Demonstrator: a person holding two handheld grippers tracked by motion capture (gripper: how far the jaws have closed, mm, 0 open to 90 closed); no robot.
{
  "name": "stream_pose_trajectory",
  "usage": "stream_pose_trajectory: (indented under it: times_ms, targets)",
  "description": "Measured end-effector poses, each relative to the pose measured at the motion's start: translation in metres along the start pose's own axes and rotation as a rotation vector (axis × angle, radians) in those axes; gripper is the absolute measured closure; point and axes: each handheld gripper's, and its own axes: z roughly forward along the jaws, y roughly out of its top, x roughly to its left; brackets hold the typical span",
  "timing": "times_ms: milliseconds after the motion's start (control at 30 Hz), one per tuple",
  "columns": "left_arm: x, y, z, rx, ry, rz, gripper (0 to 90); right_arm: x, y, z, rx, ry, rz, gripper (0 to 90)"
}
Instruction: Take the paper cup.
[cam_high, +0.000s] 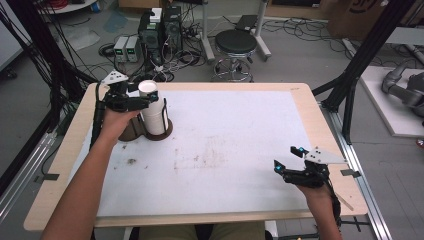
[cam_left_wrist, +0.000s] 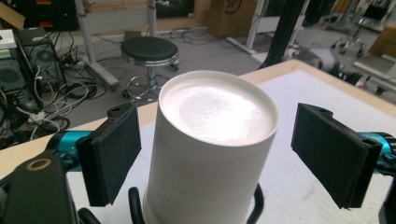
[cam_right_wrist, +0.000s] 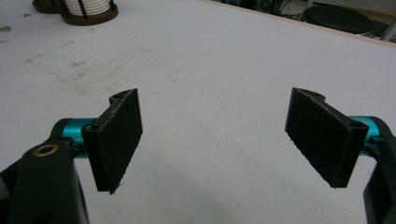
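Observation:
A stack of white paper cups (cam_high: 152, 112) stands in a black wire holder on a round brown base (cam_high: 161, 134) at the table's far left. My left gripper (cam_high: 146, 98) is open around the top cup (cam_left_wrist: 212, 154). Its black pads (cam_left_wrist: 112, 156) stand on either side with a gap to the cup wall. The cup's upper face looks flat and white. My right gripper (cam_high: 286, 157) hovers open over the white mat (cam_high: 225, 145) near the front right. In the right gripper view, nothing lies between the right gripper's (cam_right_wrist: 219, 135) pads, and the cup holder (cam_right_wrist: 88, 10) shows far off.
A second brown round base (cam_high: 129, 132) sits just left of the cup holder. The white mat lies on a wooden table (cam_high: 310, 107). Beyond the far edge are a black stool (cam_high: 235, 45), computer boxes (cam_high: 160, 27) and floor cables.

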Motion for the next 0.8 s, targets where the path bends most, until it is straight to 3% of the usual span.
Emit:
stream_pose_trajectory:
  times_ms: [133, 267, 433, 533, 800]
  targets:
    - [0.000, -0.002, 0.009, 0.024, 0.023, 0.004, 19.9, -0.001, 0.000, -0.001, -0.003, -0.004, 0.000, 19.2]
    - [-0.001, -0.003, 0.012, 0.034, 0.022, 0.009, 29.8, -0.001, -0.001, -0.002, -0.001, -0.004, 0.003, 19.2]
    - [-0.003, 0.002, 0.011, 0.041, 0.032, 0.014, 30.9, -0.002, -0.001, -0.002, -0.002, -0.005, 0.003, 19.2]
    - [-0.005, 0.010, 0.005, -0.014, 0.034, 0.021, 31.3, -0.001, -0.001, -0.001, -0.001, -0.004, 0.003, 19.2]
    - [-0.002, 0.023, -0.014, -0.089, 0.009, -0.032, 32.0, -0.001, 0.000, -0.001, -0.002, -0.002, -0.002, 19.2]
